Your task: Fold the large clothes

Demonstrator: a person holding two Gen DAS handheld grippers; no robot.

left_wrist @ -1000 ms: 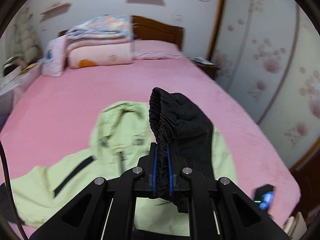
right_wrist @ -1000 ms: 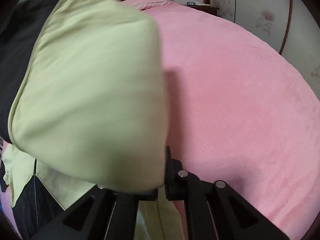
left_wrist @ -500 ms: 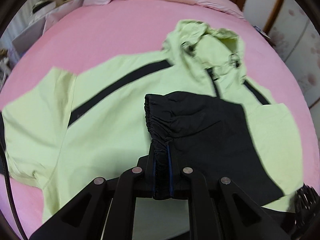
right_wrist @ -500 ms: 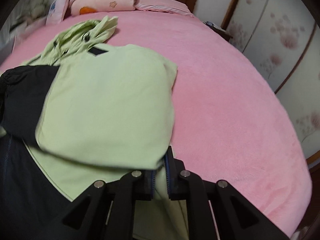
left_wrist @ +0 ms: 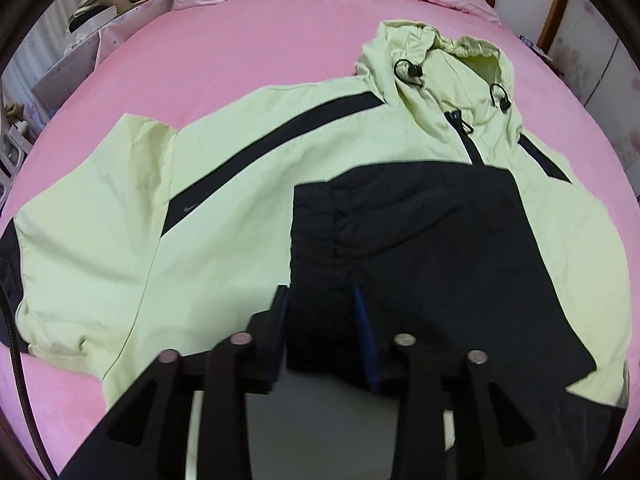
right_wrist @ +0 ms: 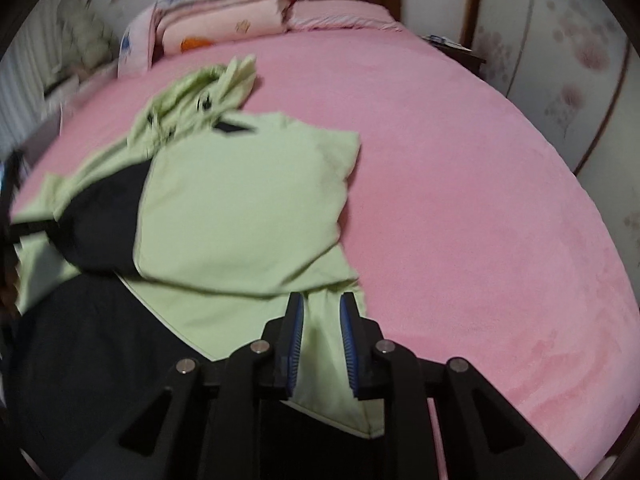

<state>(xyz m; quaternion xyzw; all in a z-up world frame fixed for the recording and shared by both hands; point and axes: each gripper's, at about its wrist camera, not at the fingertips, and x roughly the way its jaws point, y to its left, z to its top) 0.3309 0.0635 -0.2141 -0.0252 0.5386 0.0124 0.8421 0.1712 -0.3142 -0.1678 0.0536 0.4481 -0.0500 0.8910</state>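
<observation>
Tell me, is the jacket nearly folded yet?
Not yet. Done: the right sleeve lies folded across the jacket. In hand: both sets of jaws have just been opening, so the left gripper is letting go of the black cuff and the right gripper of the green cloth. Left: the other sleeve is spread out on the bed, and the hood and body are unfolded.

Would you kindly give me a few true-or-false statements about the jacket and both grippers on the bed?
1. The jacket lies on a pink bed. True.
2. The black sleeve cuff is folded over the jacket's front. True.
3. The left gripper is clamped shut on the cuff. False: its jaws have just been opening, pads apart.
4. The hood is tucked under the body. False: it lies spread toward the pillows.
5. The right gripper is open. True.
</observation>
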